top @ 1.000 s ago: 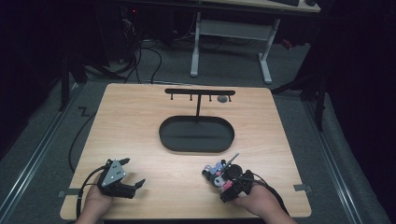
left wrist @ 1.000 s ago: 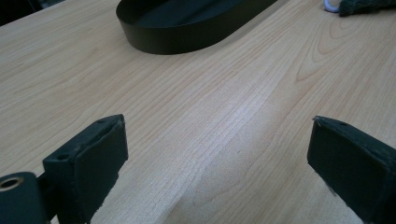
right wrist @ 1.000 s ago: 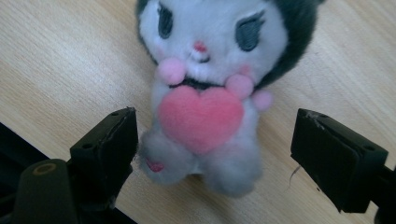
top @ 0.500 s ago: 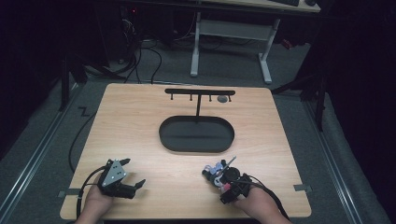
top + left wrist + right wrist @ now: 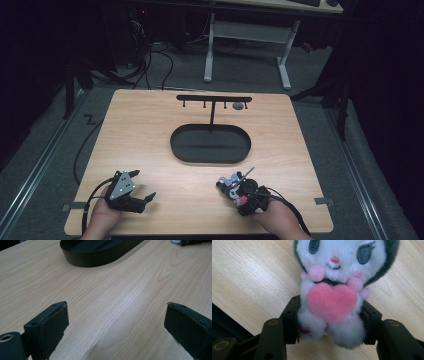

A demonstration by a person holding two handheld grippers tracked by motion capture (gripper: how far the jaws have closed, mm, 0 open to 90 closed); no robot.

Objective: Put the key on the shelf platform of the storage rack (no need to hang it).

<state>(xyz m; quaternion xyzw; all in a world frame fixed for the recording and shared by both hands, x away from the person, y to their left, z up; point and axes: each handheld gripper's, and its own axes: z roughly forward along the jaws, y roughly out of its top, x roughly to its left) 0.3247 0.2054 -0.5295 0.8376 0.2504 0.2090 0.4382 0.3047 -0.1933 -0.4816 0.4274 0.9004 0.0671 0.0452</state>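
Note:
A small plush toy (image 5: 337,272) with a white face, dark hood and pink heart lies on the wooden table (image 5: 150,130). My right gripper (image 5: 331,315) is shut on its lower body, one jaw on each side. In the high view the toy (image 5: 229,183) sits at the front right, held by the right gripper (image 5: 239,192), with a thin metal piece sticking up beside it. My left gripper (image 5: 143,185) rests at the front left, jaws wide apart. Between its fingers (image 5: 50,325) there is just bare wood; the left gripper (image 5: 117,322) is open.
A black oval tray (image 5: 210,160) stands in the middle of the table, its wall (image 5: 100,260) ahead of the left gripper. Behind it rises a black T-shaped rack (image 5: 214,98) with hooks; a small grey item (image 5: 238,106) hangs on one. Cables trail off the front edge.
The right gripper with the plush toy has shifted slightly toward the table's front edge. The left gripper has stayed in place, still open.

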